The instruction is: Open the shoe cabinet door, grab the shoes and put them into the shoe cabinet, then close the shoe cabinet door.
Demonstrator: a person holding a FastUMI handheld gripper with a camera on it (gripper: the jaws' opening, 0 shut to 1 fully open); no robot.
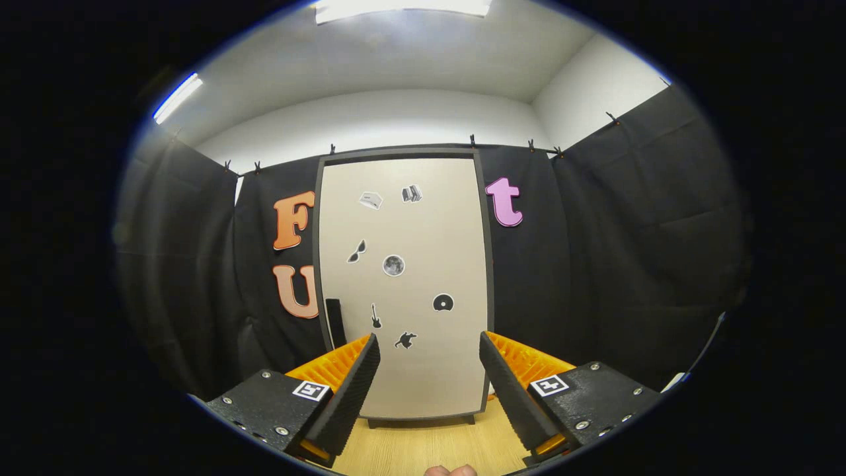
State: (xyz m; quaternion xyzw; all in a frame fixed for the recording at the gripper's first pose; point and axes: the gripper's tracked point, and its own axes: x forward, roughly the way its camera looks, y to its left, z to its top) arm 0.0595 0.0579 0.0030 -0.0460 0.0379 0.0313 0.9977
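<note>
Claw [429,344]: fingers spread wide apart, nothing between them, nothing gripped. Both fingers are black with ribbed inner pads, orange ribbed backing behind each, and a small square black-and-white marker on each black base block. Left finger [347,390] and right finger [512,390] angle in toward the cabinet ahead without touching it.

Shoe cabinet [404,284]: stands upright straight ahead of the fingers, well beyond their tips, against the black cloth wall [634,264]. Its door [429,231] is closed, a pale beige panel in a dark frame, covering the whole front. A dark vertical handle [334,322] sits along the door's left edge, low down, just above the left fingertip as seen from here. Small stickers are scattered over the door face: among them a pair of sunglasses [357,251], a round grey disc [393,265], a black record [443,303], a guitar [375,316]. Short dark feet show under the cabinet's bottom edge.

Floor [429,446]: light wood grain, running from the cabinet's base back between the two fingers. A bit of a hand [451,471] shows at the near edge of the floor, between the finger bases.

Surroundings: black cloth hangs on both sides, clipped along its top edge; white wall and ceiling above, with a ceiling light [403,8] overhead.
</note>
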